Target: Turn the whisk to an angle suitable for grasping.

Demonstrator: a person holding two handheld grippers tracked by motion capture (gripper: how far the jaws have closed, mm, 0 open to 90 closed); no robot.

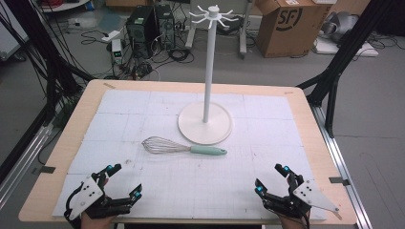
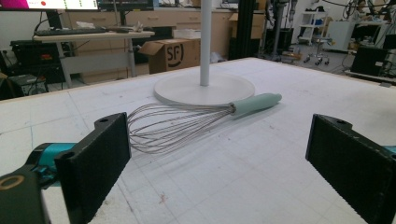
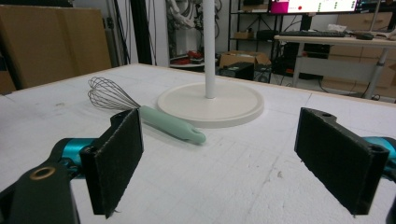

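Right now, a whisk [image 1: 184, 146] lies flat on a white-covered worktop [image 1: 119, 114], just in front of the round base of a tall white hook stand [image 1: 206, 121], on the person's side of it. From the high view the whisk appears to be just clear of the base rim, though from that angle it is hard to be sure they are not touching. Its long axis runs across the worktop, roughly parallel to the near edge. The wire balloon [image 1: 160, 144] points to the person's left, and the pale green handle [image 1: 208, 151] points to the right, ending below the right part of the stand's base.

Both grippers rest at the near edge of the worktop, well apart from the whisk. The left gripper [image 1: 122, 181] sits toward the near left corner, jaws spread wide with nothing between them. The right gripper [image 1: 271, 177] sits toward the near right corner, also wide and empty. In the left gripper view the whisk [image 2: 187, 123] lies ahead with the wires nearest; in the right gripper view the handle [image 3: 170, 123] comes nearer.

The step in hand seems to be reaching for the whisk. To do it well, the right gripper probably suits best: approach the handle square-on, jaws straddling it across its width, and close near mid-handle, staying clear of the stand's base and the springy wires.
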